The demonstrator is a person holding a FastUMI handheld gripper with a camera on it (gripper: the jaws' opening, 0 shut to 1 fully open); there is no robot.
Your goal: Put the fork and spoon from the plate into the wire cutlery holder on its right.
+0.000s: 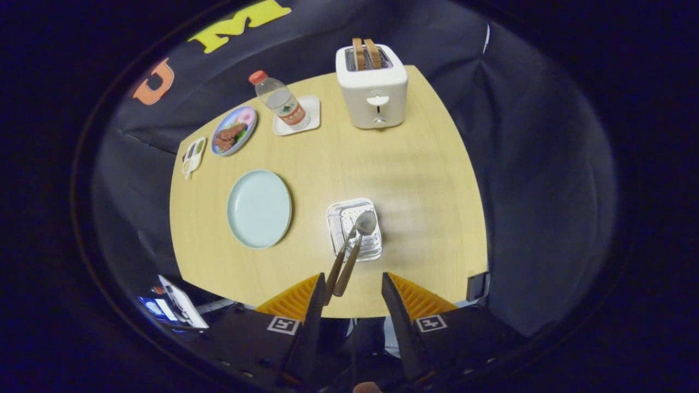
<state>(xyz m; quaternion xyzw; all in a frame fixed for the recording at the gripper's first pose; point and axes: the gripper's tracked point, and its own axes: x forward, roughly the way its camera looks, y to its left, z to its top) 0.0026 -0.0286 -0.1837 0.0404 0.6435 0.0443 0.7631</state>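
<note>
The pale blue plate [259, 208] lies bare on the wooden table [415, 180]. To its right stands the clear wire cutlery holder [373, 252]. The spoon [365, 222] and the fork [337, 267] stand in it, leaning, their handles rising toward me. My gripper [352, 278] hangs high above the table's near edge, open. The two handle ends appear in the gap between the fingers, nearer the left finger, and neither finger presses on them.
At the table's far side a white toaster [372, 87] holds two bread slices. Left of it a water bottle [281, 103] stands on a white coaster, then a patterned plate with food [234, 131] and a small white dish [193, 155]. A screen device [175, 308] lies below the table's near-left corner.
</note>
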